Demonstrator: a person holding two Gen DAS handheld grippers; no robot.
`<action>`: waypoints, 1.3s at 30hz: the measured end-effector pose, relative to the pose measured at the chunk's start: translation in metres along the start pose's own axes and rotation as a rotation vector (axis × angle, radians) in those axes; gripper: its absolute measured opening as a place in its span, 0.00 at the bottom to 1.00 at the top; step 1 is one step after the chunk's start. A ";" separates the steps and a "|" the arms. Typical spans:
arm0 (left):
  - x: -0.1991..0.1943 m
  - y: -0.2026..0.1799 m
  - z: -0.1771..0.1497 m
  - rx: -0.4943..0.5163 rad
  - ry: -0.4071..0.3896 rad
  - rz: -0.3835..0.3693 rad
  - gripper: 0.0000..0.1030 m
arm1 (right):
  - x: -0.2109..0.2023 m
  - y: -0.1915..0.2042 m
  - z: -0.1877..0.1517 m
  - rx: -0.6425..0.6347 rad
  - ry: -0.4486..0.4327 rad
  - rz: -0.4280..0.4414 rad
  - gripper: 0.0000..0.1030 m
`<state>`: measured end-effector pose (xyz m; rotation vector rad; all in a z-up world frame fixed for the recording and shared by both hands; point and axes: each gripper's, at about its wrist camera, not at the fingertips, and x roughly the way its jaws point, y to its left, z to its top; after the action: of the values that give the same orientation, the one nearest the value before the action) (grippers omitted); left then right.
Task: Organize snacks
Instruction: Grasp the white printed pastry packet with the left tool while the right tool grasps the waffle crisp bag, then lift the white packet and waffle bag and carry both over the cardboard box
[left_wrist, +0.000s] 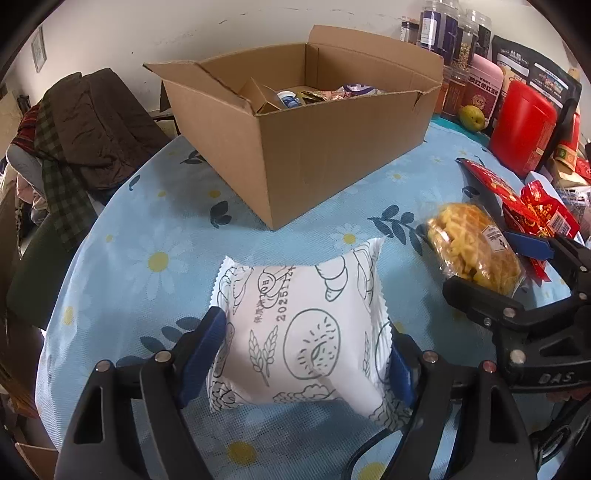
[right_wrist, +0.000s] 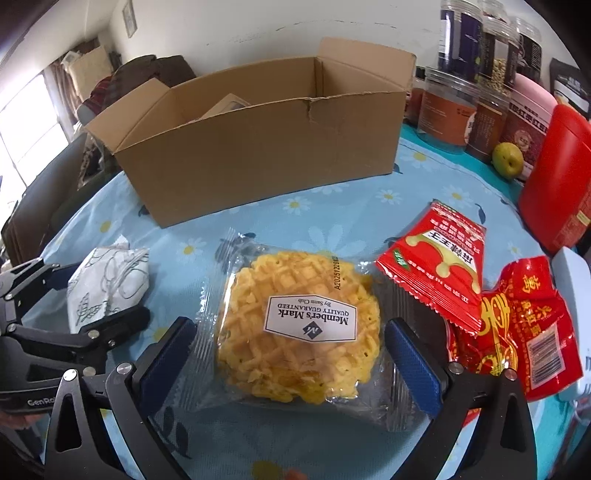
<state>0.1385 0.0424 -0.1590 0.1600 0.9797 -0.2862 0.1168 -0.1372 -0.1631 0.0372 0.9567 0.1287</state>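
A white snack pack with line drawings (left_wrist: 303, 328) lies on the blue flowered tablecloth (left_wrist: 147, 258). My left gripper (left_wrist: 306, 354) is shut on it, blue pads pressing both sides; it also shows in the right wrist view (right_wrist: 107, 284). A clear-wrapped yellow waffle cake (right_wrist: 299, 325) lies between my right gripper's (right_wrist: 295, 354) open blue fingers (right_wrist: 413, 369), which stand at the wrapper's edges; it shows in the left wrist view too (left_wrist: 472, 247). An open cardboard box (left_wrist: 303, 147) holding several snacks stands behind.
Red snack packets (right_wrist: 436, 266) and a red wrapped packet (right_wrist: 517, 332) lie right of the waffle. Jars (right_wrist: 447, 110), a red canister (right_wrist: 557, 177) and a green fruit (right_wrist: 508, 158) line the far right. Clothes are piled on a chair (left_wrist: 81, 129) at left.
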 end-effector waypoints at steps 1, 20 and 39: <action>0.000 0.001 0.000 -0.007 -0.004 -0.003 0.77 | 0.006 -0.001 0.000 -0.007 0.024 -0.036 1.00; -0.027 0.004 -0.011 -0.083 -0.039 -0.081 0.61 | -0.023 -0.011 -0.013 0.035 -0.083 -0.007 0.59; -0.074 -0.016 -0.034 -0.096 -0.105 -0.123 0.59 | -0.085 -0.002 -0.052 0.047 -0.186 0.085 0.47</action>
<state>0.0675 0.0488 -0.1157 -0.0032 0.8985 -0.3558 0.0263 -0.1516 -0.1246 0.1313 0.7724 0.1781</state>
